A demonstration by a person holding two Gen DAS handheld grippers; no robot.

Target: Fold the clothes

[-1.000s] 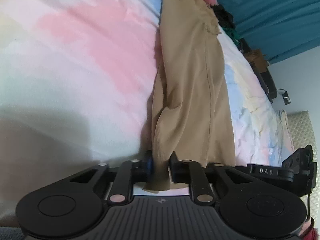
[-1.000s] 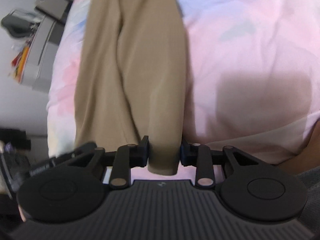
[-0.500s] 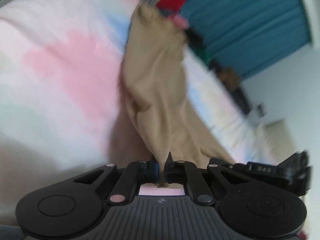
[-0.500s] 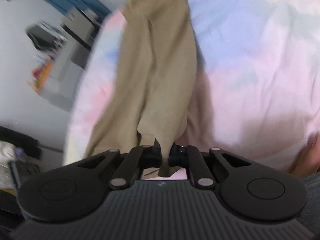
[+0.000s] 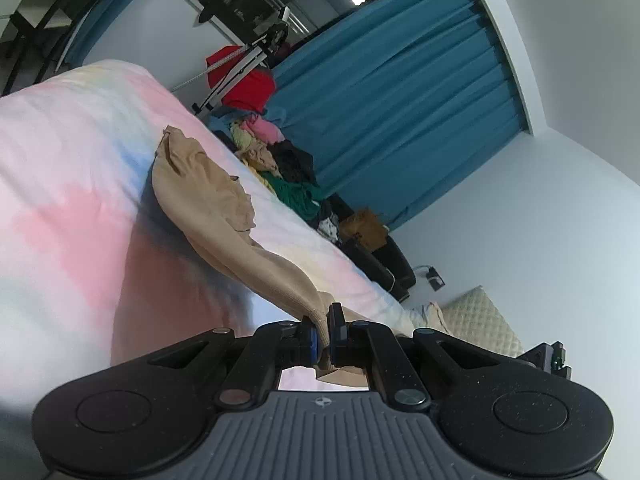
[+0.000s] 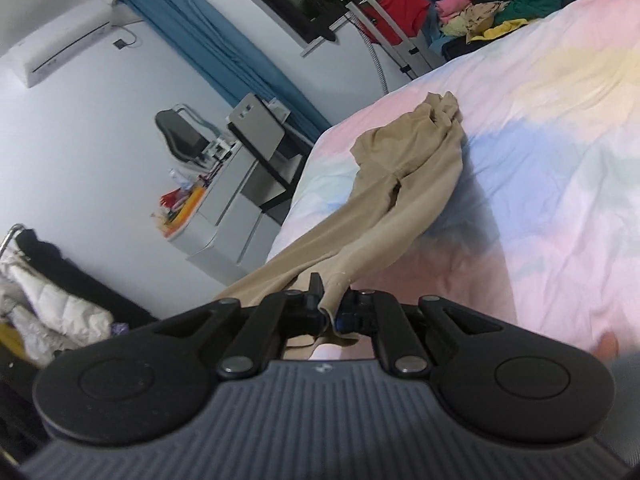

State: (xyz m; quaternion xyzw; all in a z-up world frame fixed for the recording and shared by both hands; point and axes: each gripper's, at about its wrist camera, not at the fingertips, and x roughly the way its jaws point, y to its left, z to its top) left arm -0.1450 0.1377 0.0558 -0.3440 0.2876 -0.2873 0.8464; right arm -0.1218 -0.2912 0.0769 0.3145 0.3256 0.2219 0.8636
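Grippers, left (image 5: 323, 330) and right (image 6: 333, 303), are raised above the bed (image 5: 72, 208), jaws pinching tan trousers (image 5: 208, 204).

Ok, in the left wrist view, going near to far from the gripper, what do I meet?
left gripper clamped on the beige garment's near end → beige garment stretched away over the pastel bedspread → clothes pile at the bed's far edge → red garment on a rack → blue curtain.
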